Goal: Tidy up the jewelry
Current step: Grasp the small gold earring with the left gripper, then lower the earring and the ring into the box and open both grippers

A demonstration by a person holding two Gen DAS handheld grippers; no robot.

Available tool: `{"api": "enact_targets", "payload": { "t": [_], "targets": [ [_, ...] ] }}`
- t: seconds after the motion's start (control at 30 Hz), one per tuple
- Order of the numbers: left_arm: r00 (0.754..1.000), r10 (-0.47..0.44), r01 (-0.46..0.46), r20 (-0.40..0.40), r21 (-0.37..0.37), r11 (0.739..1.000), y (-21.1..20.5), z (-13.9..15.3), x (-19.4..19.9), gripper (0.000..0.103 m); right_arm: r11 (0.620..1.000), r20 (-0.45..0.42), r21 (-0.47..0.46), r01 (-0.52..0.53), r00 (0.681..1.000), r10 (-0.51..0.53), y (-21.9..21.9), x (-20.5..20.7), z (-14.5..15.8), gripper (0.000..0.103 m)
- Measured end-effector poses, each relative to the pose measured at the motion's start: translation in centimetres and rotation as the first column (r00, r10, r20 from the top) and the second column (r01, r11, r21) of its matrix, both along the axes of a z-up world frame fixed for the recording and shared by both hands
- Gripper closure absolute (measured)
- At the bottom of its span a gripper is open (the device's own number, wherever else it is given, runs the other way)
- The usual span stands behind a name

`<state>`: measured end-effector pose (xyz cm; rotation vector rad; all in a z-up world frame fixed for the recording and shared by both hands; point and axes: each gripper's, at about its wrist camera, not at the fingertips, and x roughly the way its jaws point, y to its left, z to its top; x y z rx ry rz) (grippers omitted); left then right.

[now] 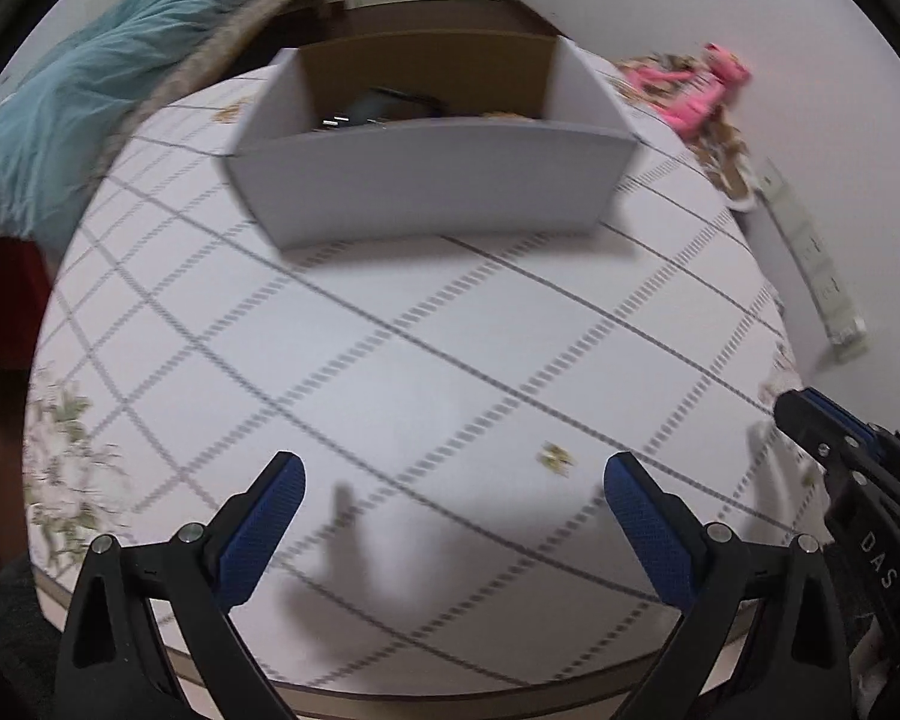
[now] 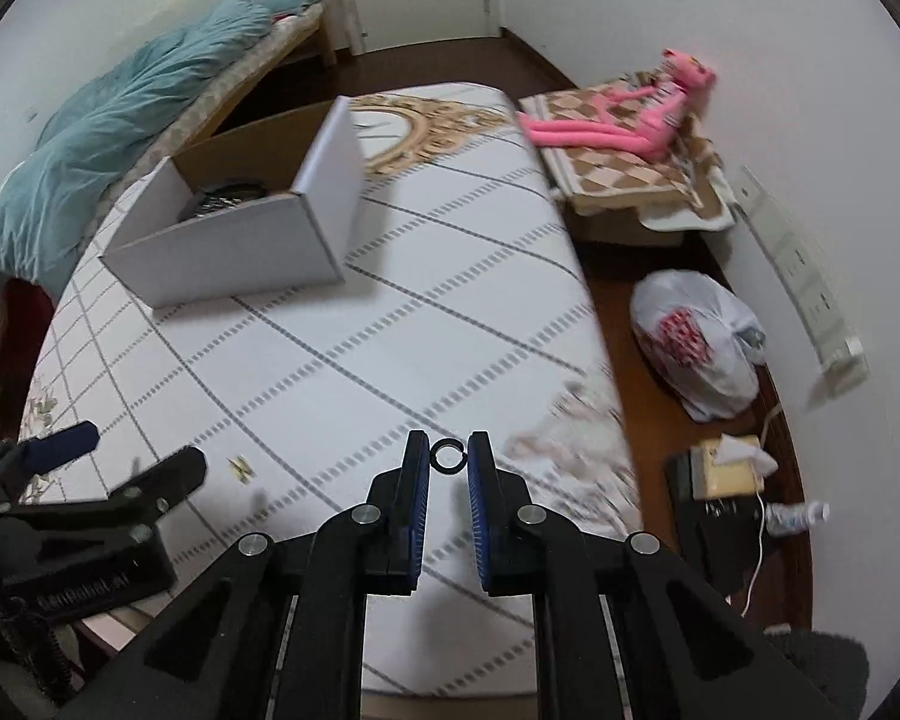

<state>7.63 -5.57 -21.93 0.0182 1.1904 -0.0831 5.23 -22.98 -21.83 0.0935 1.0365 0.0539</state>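
Note:
My right gripper (image 2: 449,455) is shut on a small black ring (image 2: 448,456), held at the fingertips above the table. My left gripper (image 1: 453,474) is open and empty over the near part of the table; it also shows in the right wrist view (image 2: 132,450). A small gold piece of jewelry (image 1: 555,457) lies on the tablecloth between the grippers, also in the right wrist view (image 2: 241,468). A white cardboard box (image 1: 432,180) stands at the far side of the table with dark jewelry items inside (image 2: 228,198). The right gripper shows at the left wrist view's right edge (image 1: 810,420).
The table has a white checked cloth (image 2: 390,330). A bed with a teal blanket (image 2: 120,138) is to the left. A pink plush toy (image 2: 648,114), a white plastic bag (image 2: 696,348) and a tissue box (image 2: 729,468) lie right of the table by the wall.

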Motion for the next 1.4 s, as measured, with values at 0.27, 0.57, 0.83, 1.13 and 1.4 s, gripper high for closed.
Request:
{"api": "enact_targets", "payload": {
  "t": [0.27,0.57,0.83,1.13,1.4],
  "targets": [
    [0.995,-0.099,0.099,0.013,0.037,0.994,-3.1,-1.2,0.2,0.051,0.998,-0.036,0.012,0.06,0.998,-0.059,-2.1,-0.8,-1.9,0.09],
    [0.989,-0.14,0.139,0.044,0.022,0.99,-3.8,-1.1,0.7,0.092,0.997,-0.027,0.018,0.07,0.997,-0.07,-2.2,-0.7,-1.8,0.089],
    [0.989,-0.136,0.137,0.054,-0.006,0.991,-3.2,-0.9,0.2,0.092,0.997,-0.019,0.03,0.07,0.997,-0.07,-2.2,-0.8,-1.4,0.089],
    [0.99,-0.059,0.077,0.131,-0.143,0.987,1.9,6.9,2.6,0.092,0.989,0.046,0.147,-0.003,0.999,-0.003,-0.1,2.0,3.8,0.09],
    [0.99,-0.01,0.027,0.139,-0.121,0.992,6.6,9.9,11.2,0.092,0.968,0.061,0.222,-0.116,0.993,0.105,5.1,12.4,7.4,0.09]
  ]
}}
